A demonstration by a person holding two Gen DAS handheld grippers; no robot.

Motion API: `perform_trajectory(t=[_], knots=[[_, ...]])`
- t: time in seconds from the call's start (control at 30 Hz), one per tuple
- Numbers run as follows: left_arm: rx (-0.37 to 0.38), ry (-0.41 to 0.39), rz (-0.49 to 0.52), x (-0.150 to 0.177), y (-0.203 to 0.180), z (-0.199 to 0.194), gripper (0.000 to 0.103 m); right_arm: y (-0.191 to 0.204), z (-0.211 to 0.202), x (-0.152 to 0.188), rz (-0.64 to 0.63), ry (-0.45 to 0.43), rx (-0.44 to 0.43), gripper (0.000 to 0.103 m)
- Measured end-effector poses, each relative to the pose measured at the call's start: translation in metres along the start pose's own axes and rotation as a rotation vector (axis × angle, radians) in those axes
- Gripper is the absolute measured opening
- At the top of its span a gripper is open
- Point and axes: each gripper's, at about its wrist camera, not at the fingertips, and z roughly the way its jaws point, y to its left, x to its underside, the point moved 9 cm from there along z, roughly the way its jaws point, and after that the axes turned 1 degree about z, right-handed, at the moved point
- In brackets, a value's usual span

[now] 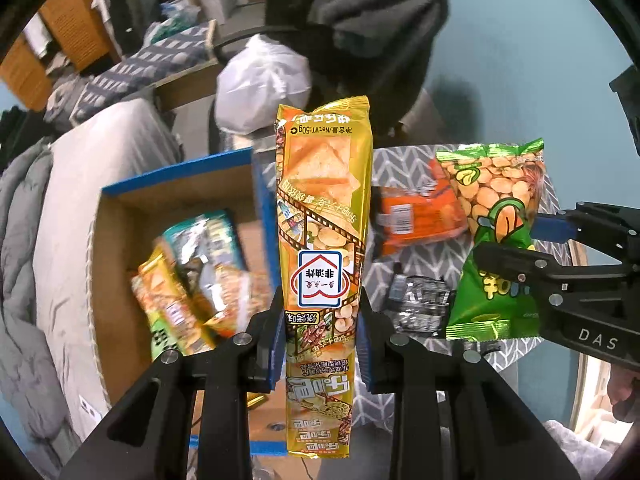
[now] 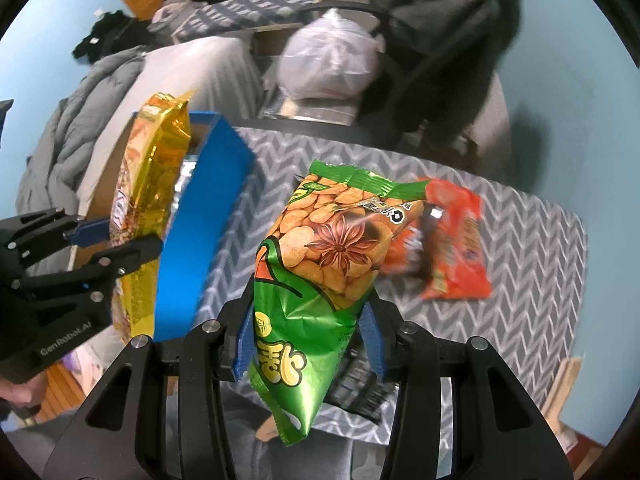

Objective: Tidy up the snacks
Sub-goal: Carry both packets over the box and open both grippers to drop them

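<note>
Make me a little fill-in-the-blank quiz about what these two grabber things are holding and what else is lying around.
1. The left gripper has its fingers shut on a tall ____ snack packet.
2. The right gripper is shut on a ____ bag of broad beans.
3. An orange packet lies on the grey ____-patterned cloth.
4. Several snacks already lie inside the cardboard box with the ____ rim.

Missing words: yellow; green; zigzag; blue

Yellow snack pack (image 1: 324,240) upright, green snack bag (image 2: 316,276) tilted, both lifted
</note>
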Motion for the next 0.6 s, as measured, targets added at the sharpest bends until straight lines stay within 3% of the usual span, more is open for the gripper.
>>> perform_trajectory(t=[0.6], knots=[[-0.072, -0.002, -0.202, 0.032, 0.119, -0.005, 0.030, 0.130, 0.051, -0.047, -0.201, 0.049, -0.100, 0.044]])
